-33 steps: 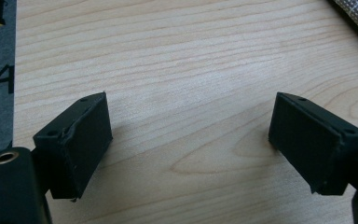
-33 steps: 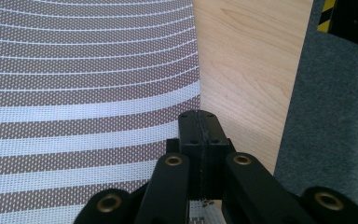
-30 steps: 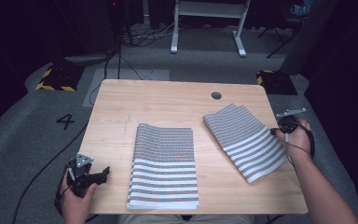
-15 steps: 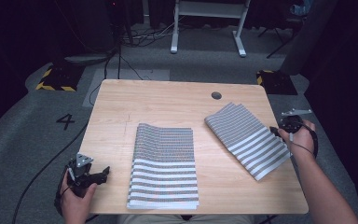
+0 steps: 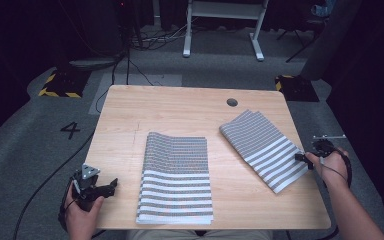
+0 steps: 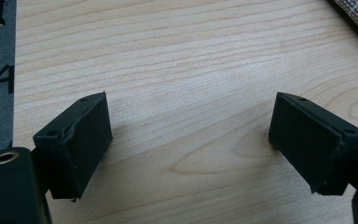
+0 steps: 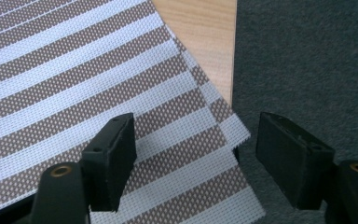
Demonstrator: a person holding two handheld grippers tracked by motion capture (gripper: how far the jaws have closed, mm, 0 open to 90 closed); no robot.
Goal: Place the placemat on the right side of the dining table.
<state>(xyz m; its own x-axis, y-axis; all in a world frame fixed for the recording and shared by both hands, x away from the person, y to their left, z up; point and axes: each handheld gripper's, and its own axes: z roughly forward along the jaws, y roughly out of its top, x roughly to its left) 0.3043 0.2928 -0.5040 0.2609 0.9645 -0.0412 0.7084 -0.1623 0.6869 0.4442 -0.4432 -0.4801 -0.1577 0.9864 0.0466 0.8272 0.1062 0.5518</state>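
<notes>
Striped woven cloth (image 5: 264, 148), soft and limp, overhangs the table (image 5: 180, 107); my right gripper (image 7: 193, 156), jaws just opened wide, brackets its corner.

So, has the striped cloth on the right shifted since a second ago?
Yes. The right striped cloth has slid slightly toward the table's right edge, its corner now overhanging; the round hole stays put.
</notes>
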